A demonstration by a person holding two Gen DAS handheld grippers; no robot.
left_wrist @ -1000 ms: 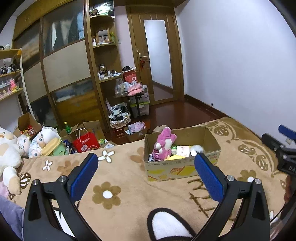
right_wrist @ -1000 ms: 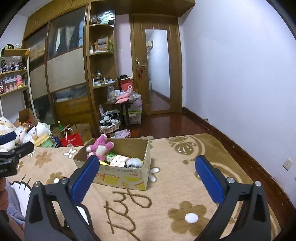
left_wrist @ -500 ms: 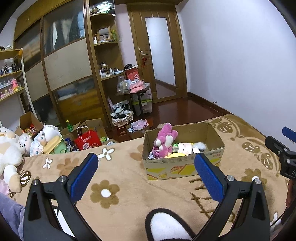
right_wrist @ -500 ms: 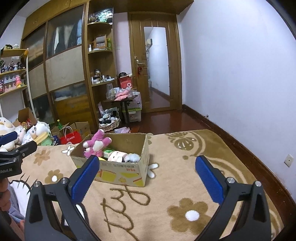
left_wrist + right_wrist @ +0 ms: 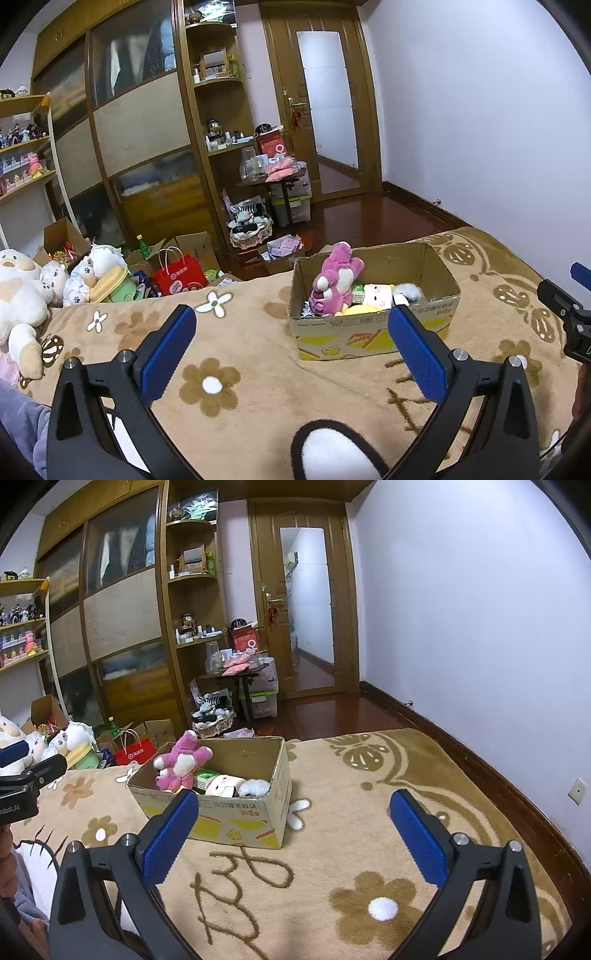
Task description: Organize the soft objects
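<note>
Near: left gripper point(image 5: 291, 341) and right gripper point(image 5: 293, 821) both spread wide, empty, over the flower-patterned blanket point(image 5: 236, 354). Mid: cardboard box point(image 5: 373, 334) sits on the blanket, apart from both. Pink plush bear point(image 5: 334, 280) leans at its far-left corner, head above the rim. Risk: nudging the light box could tip the bear out. Far left: loose plush toys point(image 5: 22, 295) unsorted.

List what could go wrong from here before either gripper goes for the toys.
The pink plush sits highest in the cardboard box, leaning over its left wall; a careless grab nearby might tip it out onto the blanket.

The box rests on soft bedding, so pushing on it may slide or tilt it.

Both the left gripper and right gripper are open, empty and aimed toward the same box, so they could collide.
</note>
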